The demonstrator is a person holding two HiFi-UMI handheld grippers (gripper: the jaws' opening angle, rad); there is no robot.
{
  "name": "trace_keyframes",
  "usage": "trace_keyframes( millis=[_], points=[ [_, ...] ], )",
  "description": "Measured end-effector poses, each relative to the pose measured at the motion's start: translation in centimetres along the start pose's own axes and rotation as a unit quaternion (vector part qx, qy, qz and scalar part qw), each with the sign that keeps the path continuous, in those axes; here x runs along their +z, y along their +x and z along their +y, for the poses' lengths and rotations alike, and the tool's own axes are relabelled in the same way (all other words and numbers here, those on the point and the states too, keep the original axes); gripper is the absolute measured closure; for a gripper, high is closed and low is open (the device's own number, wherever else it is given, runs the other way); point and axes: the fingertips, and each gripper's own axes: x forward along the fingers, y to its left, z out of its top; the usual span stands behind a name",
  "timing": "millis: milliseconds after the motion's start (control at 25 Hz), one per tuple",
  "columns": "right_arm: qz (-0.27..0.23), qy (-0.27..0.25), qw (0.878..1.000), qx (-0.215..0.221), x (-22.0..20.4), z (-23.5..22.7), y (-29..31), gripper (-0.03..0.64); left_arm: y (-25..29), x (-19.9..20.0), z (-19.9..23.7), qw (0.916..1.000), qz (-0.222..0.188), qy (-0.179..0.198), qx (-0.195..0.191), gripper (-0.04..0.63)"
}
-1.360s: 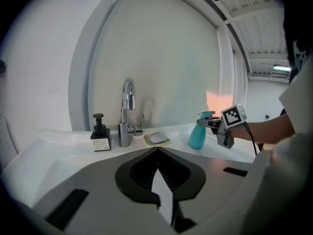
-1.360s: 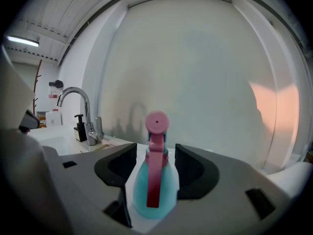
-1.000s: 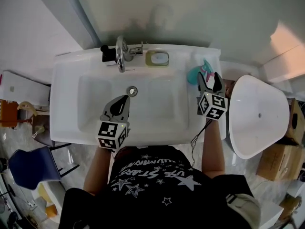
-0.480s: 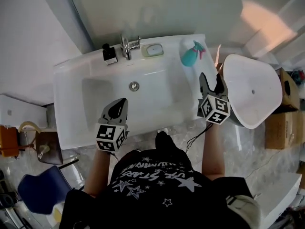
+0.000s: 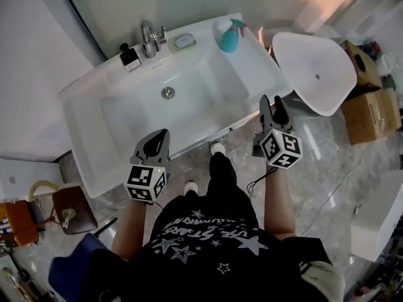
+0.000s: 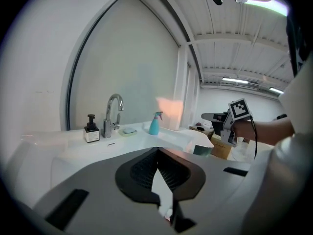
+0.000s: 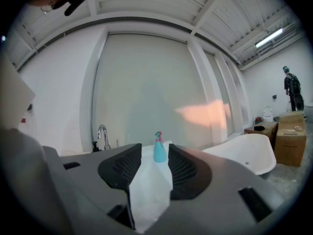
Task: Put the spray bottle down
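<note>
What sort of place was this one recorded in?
Probably a staged bathroom in a warehouse-like hall: a white washbasin with tap, a freestanding white tub beside it, cardboard boxes on the floor.

A long white washbasin (image 5: 208, 87) with a chrome tap (image 5: 148, 38) stands against a tall, pale frosted panel (image 7: 146, 92) framed in white. Just beside its right end sits a white freestanding tub (image 5: 302, 61), with cardboard boxes (image 5: 368, 106) near it. The floor (image 5: 327, 168) is glossy grey marble. Overhead, a ribbed white ceiling (image 7: 161, 4) carries a strip light (image 7: 269, 37). A warm patch of light lies on the panel.
</note>
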Motion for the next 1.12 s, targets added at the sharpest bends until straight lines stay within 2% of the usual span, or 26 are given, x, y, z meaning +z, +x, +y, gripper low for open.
trace_keyframes(
  millis=[200,240,400,640,1120],
  points=[
    [0.012,0.004,0.998,-0.053,-1.5,-1.3,-6.5,0.589,-0.8,-1.8,-2.2,0.9992,0.015,0.004,-0.038,0.580],
    [0.014,0.002,0.998,-0.061,-1.6,-1.5,-7.4,0.600,-0.8,-2.0,-2.6,0.9990,0.015,0.004,-0.043,0.580],
    [0.025,-0.020,0.997,-0.071,-1.5,-2.0,-9.5,0.604,-0.4,-2.5,-4.4,0.9980,0.017,0.004,-0.060,0.580],
    [0.052,-0.027,0.997,-0.043,-2.2,-1.9,-10.9,0.604,-0.7,-2.1,-7.5,0.9973,0.018,0.019,-0.069,0.580],
    [0.070,-0.042,0.996,0.048,-3.8,-0.2,-19.0,0.604,-8.5,-5.6,-14.3,0.9992,0.029,0.018,-0.019,0.580]
  ],
)
